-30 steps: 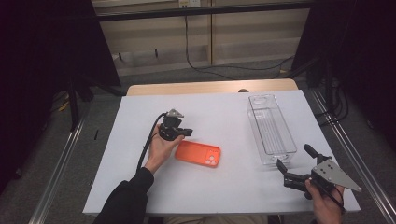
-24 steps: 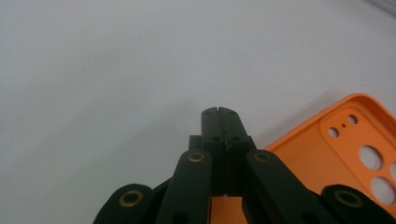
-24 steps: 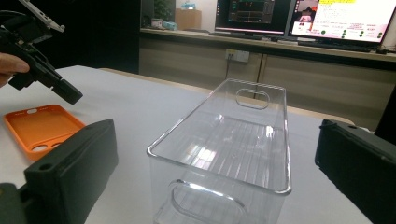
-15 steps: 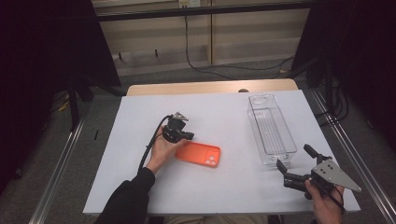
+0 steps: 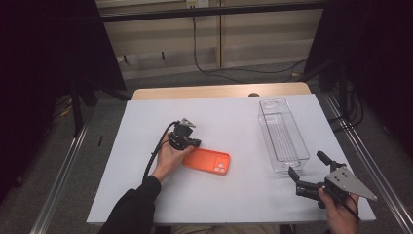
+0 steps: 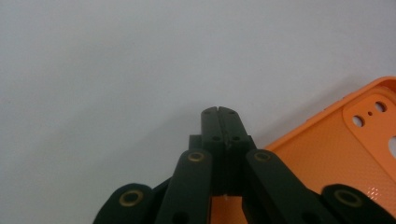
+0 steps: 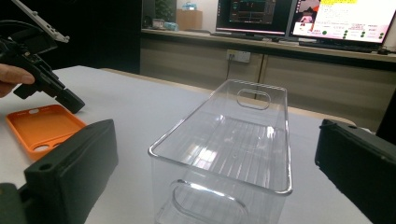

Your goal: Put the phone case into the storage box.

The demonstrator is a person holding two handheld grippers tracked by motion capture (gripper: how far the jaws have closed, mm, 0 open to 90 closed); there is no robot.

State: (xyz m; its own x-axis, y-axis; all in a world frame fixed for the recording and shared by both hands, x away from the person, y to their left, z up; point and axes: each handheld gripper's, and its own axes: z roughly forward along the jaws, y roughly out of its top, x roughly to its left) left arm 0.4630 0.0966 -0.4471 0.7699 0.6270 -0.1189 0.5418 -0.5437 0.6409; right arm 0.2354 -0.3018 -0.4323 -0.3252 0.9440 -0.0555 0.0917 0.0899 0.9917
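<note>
left gripper (image 5: 191, 143) tilts down, jaws pressed together; right gripper (image 5: 306, 173) (held low) jaws spread wide.

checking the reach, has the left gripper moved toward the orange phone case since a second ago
Yes. In the high view the left gripper has come down toward the near table edge, closing on the orange phone case's left end; the case lies where it was.

Plastics on a matt bench

Orange phone case (image 5: 207, 161): matt, finely textured plastic. Bin (image 5: 282, 134): clear, glossy plastic. Bench (image 5: 229, 117): smooth, matt white. Left tool (image 6: 220, 122): matt black plastic.
</note>
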